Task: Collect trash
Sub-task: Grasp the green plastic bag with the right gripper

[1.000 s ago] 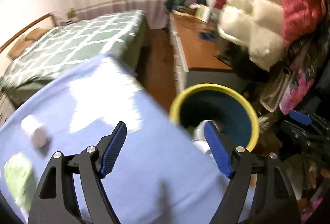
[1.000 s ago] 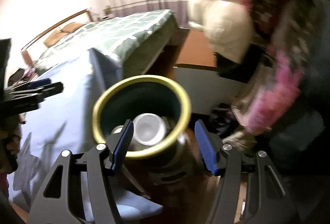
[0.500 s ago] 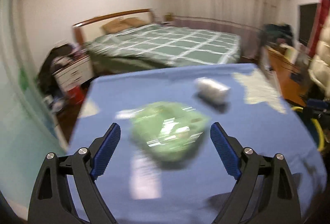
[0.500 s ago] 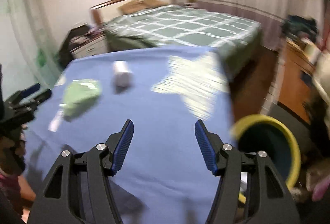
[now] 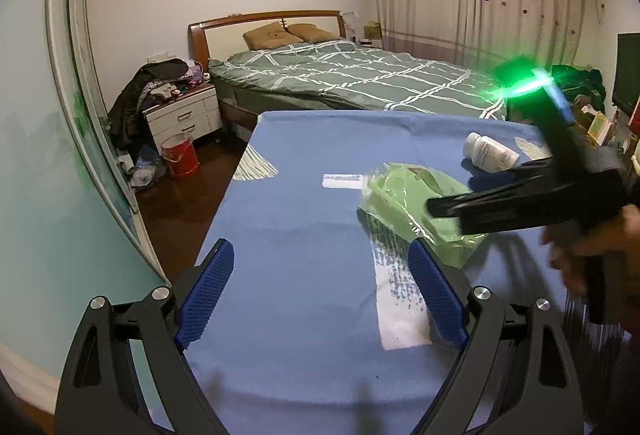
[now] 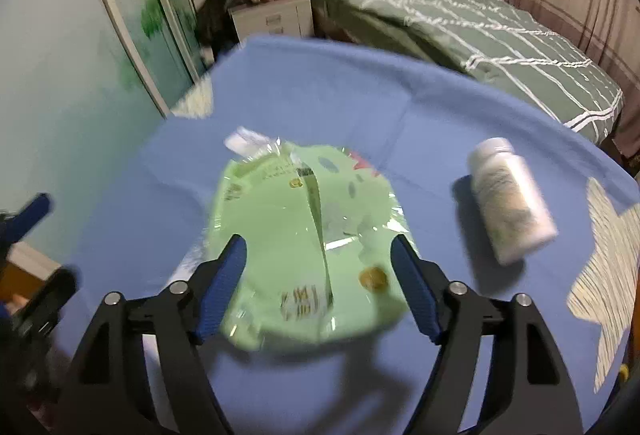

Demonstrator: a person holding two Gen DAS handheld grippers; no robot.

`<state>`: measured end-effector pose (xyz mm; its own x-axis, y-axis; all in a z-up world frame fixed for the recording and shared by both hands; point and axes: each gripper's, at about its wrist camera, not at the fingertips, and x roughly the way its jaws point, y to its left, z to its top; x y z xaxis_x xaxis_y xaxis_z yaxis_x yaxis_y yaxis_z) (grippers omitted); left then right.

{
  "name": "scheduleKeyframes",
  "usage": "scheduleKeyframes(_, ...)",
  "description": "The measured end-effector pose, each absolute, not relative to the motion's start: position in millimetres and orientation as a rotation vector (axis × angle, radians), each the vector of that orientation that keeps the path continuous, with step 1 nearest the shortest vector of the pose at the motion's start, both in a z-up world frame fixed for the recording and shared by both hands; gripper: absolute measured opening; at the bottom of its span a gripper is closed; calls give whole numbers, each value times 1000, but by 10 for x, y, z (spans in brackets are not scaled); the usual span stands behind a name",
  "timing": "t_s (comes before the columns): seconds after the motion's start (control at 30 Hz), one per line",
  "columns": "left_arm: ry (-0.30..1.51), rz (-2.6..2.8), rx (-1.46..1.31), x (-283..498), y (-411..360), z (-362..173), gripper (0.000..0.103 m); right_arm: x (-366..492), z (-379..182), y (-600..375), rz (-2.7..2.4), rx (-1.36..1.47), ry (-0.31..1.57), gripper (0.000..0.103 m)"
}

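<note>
Here, green bag [image 6: 304,243] well inside blue cloth [image 6: 360,99] edges

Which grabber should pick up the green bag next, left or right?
Probably the right gripper. It hangs over the green bag with jaws open on either side of it. The left gripper is open too, but over bare blue cloth, with the bag off to its side.

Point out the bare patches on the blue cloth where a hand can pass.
Free: the near left stretch of the blue cloth, from its left edge to the green bag, and the far strip toward the bed. Crowded: the right side, with the bag, the white bottle and the right gripper.
</note>
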<state>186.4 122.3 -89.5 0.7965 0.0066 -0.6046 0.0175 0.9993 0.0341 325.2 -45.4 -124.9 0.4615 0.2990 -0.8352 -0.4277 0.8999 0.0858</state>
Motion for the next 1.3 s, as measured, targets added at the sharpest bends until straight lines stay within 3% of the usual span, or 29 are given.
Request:
scheduleKeyframes(0.13,646,-16,28,1811,1186,-878,87,3315,-1454,-261,416,-196,1033,83)
scheduleKeyframes(0.23,642,-28,21,1804,1160,-868,87,3253,-1494,-207,399,-215,1017,84)
scheduleKeyframes(0.27,640,-30,19,1801,1150,-861,87,3232,-1481,-190,400,-216,1012,77)
scheduleKeyframes(0.33,637,-36,14,1810,1134,-846,87,3204,-1438,-182,401,-214,1010,53)
scheduleKeyframes(0.37,636,-40,12,1823,1130,-829,87,3184,-1406,-185,389,-214,1012,23)
scheduleKeyframes(0.4,633,-44,12,1817,1117,-820,87,3162,-1411,-213,385,-215,1014,6)
scheduleKeyframes(0.43,632,-46,13,1802,1112,-813,87,3165,-1426,-212,382,-213,1022,0)
scheduleKeyframes(0.9,594,-120,56,1902,749,-635,87,2796,-972,-997,413,-97,897,0)
scheduleKeyframes(0.93,594,-121,53,1901,750,-614,87,2805,-971,-1009,425,-92,895,2)
scheduleKeyframes(0.97,591,-116,48,1889,774,-580,87,2862,-1005,-934,449,-94,899,18)
scheduleKeyframes(1.0,587,-105,45,1872,809,-554,87,2944,-1051,-817,472,-112,905,34)
scheduleKeyframes(1.03,584,-94,43,1862,851,-520,87,3001,-1053,-811,488,-119,902,67)
scheduleKeyframes(1.07,578,-74,38,1827,925,-483,87,3069,-1055,-718,517,-143,893,82)
scheduleKeyframes(1.3,553,34,0,1623,1404,-347,87,3469,-1263,-186,559,-308,977,95)
